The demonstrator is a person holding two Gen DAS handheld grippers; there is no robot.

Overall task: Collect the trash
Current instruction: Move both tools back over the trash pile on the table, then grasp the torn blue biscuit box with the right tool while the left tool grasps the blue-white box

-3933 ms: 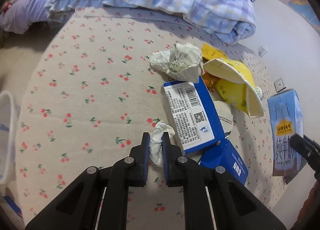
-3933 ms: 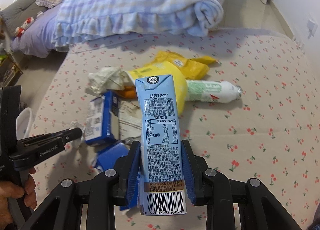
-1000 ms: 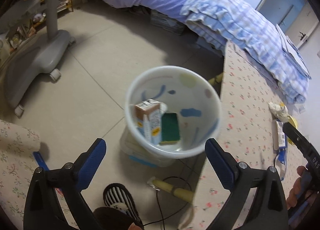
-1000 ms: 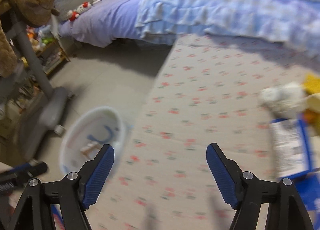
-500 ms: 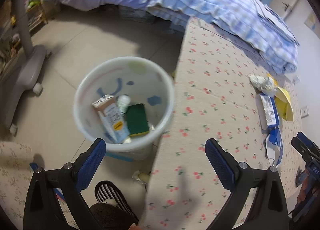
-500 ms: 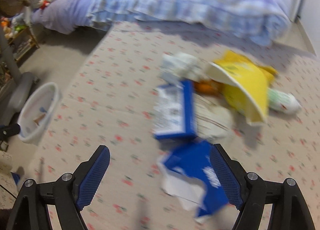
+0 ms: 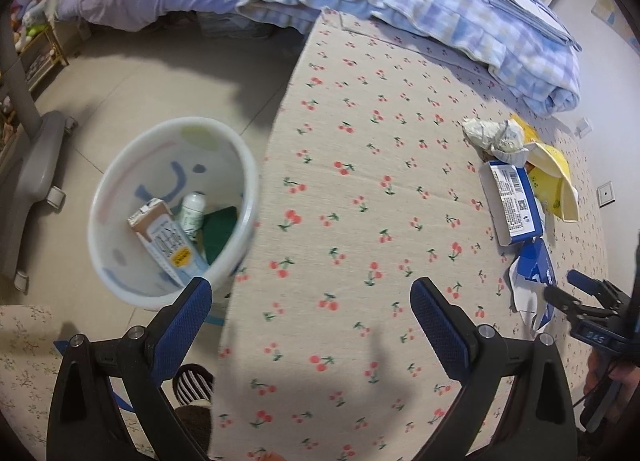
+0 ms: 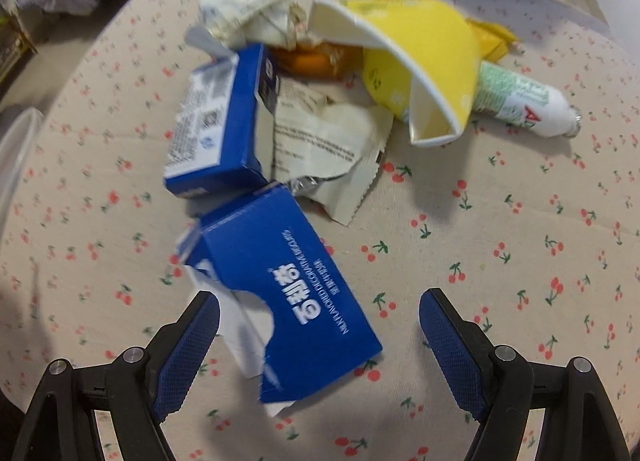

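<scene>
Left gripper (image 7: 310,321): fingers spread wide, empty, beside the bin (image 7: 120,197).
Right gripper (image 8: 320,325): fingers wide apart, empty, above the torn blue box (image 8: 288,293).
Trash: piled on the cherry-print surface (image 8: 520,229).

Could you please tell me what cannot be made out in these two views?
- Orange item, right wrist view: mostly hidden under the yellow paper bowl and crumpled paper.
- Bin contents, left wrist view: the green sponge is partly behind the rim.
- Torn blue box lettering: blurred.
</scene>
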